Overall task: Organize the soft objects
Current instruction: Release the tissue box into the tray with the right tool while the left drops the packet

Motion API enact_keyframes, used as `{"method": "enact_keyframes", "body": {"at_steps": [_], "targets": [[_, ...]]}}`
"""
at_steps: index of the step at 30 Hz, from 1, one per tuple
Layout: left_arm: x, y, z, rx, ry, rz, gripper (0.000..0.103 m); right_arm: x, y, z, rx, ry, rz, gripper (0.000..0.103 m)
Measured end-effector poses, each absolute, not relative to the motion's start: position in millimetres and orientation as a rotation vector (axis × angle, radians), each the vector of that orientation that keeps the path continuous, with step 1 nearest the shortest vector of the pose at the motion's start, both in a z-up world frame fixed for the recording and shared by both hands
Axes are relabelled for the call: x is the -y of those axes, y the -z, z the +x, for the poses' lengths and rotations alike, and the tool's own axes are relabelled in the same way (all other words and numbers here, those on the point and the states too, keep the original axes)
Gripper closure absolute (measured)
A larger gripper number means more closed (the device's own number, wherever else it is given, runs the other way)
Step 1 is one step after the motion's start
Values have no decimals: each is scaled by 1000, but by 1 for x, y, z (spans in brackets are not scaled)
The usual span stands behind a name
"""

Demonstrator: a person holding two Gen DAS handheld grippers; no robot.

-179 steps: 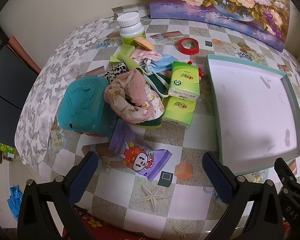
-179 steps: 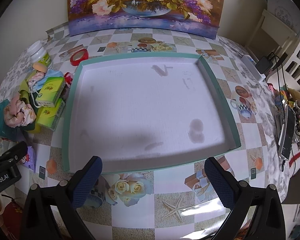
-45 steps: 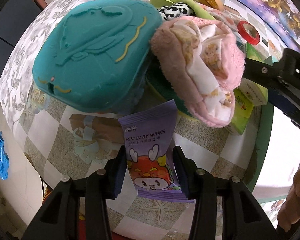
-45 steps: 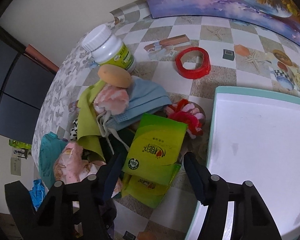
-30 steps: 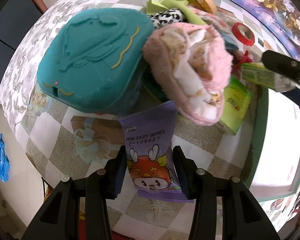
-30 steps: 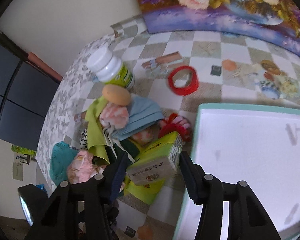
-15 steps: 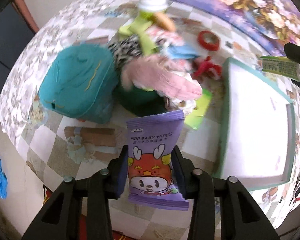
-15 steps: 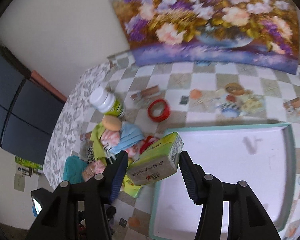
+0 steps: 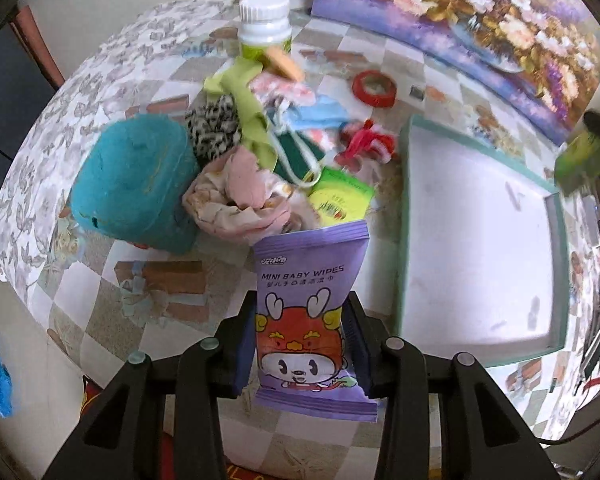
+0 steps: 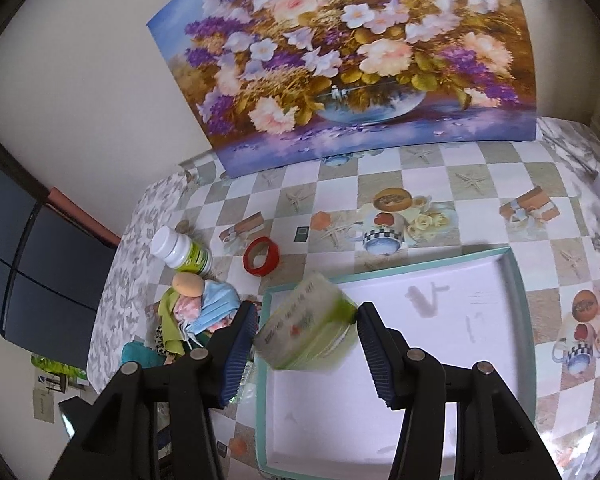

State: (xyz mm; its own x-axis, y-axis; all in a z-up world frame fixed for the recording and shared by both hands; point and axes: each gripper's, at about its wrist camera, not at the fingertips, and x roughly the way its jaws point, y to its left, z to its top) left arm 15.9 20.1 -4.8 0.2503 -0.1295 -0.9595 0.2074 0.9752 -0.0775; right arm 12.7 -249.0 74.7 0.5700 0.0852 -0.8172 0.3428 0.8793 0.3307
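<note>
A purple pack of mini baby wipes hangs above the checkered table, and my left gripper is shut on its lower half. A green tissue pack, blurred and tilted, sits between the pads of my right gripper, whose jaws are closing on it. That pack hovers over the far left corner of the white tray with the teal rim. In the left wrist view the right gripper's pack shows at the right edge above the tray.
The pile left of the tray holds a teal pouch, a pink cloth, a second green tissue pack, a blue mask and a green cloth. A white bottle and a red tape ring lie behind. A flower painting leans on the wall.
Both grippers rose. The left lifted the wipes pack off the table. The right carried the green tissue pack away from the pile and over the tray.
</note>
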Motion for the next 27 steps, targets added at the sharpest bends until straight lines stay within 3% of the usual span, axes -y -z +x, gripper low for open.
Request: {"method": "enact_keyframes", "body": {"at_steps": [10,18,27], "targets": [[46,-33,25,-1204,344,114,61,289,-40,2,-1062,268,496,56],[110,-1,34,-1266,423,151,61,302,-29,-3,-1083,299,525,56],[132,46,48,-1331,436,174,60,303,-1,1,-1171,326,510,56]]}}
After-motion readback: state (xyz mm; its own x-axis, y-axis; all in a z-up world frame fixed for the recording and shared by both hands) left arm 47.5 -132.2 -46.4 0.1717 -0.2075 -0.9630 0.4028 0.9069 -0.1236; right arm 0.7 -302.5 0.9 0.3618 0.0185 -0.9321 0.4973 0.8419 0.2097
